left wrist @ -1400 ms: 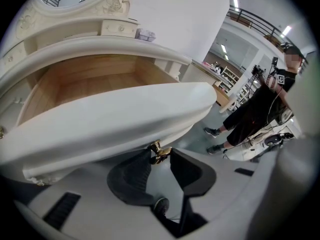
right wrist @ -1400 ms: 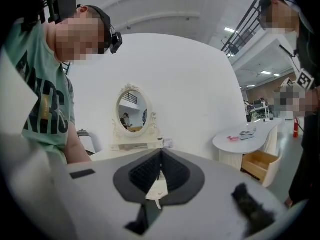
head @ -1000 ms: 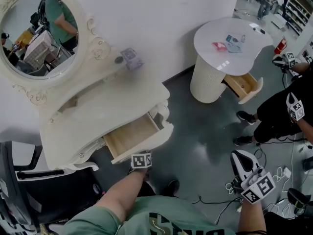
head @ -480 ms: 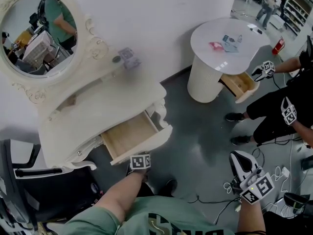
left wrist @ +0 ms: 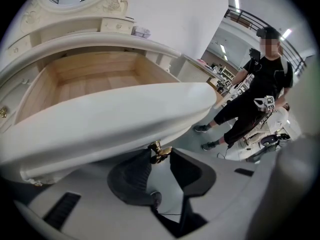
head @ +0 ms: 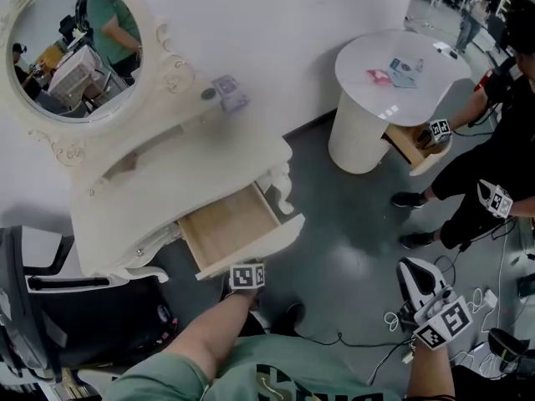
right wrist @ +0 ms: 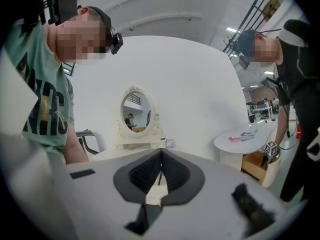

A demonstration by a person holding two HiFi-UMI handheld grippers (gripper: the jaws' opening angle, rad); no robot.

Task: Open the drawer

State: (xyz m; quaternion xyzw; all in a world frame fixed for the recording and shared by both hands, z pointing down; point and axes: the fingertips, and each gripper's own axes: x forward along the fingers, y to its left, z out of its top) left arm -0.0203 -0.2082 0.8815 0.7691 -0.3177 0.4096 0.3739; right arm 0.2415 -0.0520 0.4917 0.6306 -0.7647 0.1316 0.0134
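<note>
The cream vanity has its drawer pulled out, and the bare wooden inside shows. In the left gripper view the drawer's white front fills the middle, with a small gold knob under its edge. My left gripper is shut on that knob, one dark pad on each side. In the head view only its marker cube shows, just below the drawer front, so the left gripper is mostly hidden. My right gripper hangs over the floor at lower right, away from the vanity. Its pads meet, shut on nothing.
A black office chair stands left of the vanity. An oval mirror and a small box sit at the vanity's back. A round white table with its own open drawer stands at right, with a person in black beside it. Cables lie on the floor.
The vanity drawer has slid a little further out, with my left gripper on its knob. The person in black has reached a gripper to the round table's drawer. My right gripper has stayed put.
</note>
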